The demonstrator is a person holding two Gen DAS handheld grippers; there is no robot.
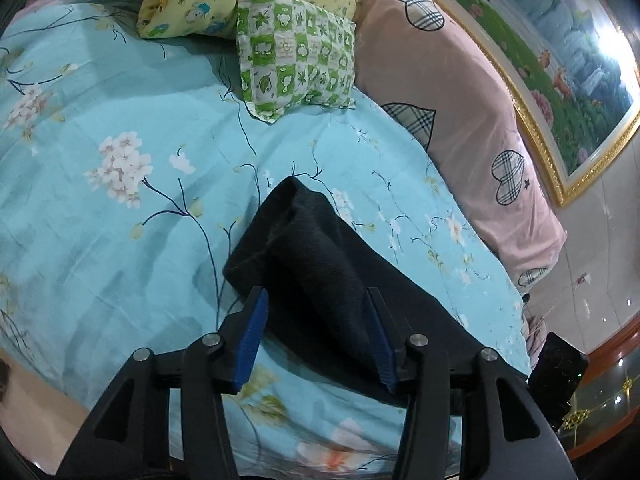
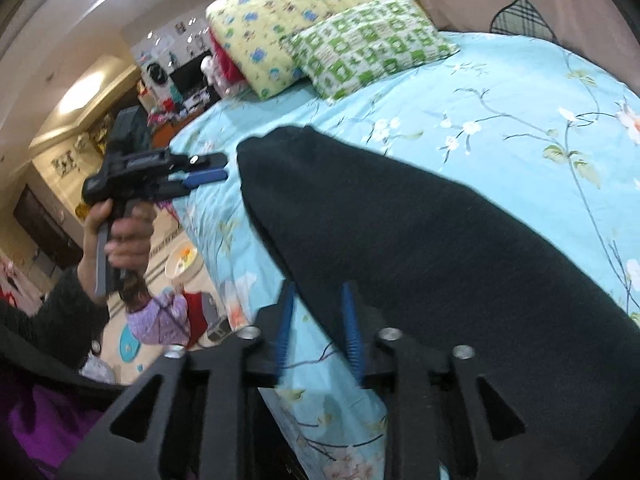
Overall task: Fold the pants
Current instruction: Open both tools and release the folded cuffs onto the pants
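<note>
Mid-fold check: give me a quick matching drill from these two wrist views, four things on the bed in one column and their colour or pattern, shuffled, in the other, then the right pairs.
Things
1. pants
2. bedsheet
3. small pillow
4. big pillow

Looks
A. yellow with blue cartoon prints
B. turquoise with white blossoms on branches
C. plain dark, folded into a long strip
D. green and white checks

Pairs: 1-C, 2-B, 3-D, 4-A
</note>
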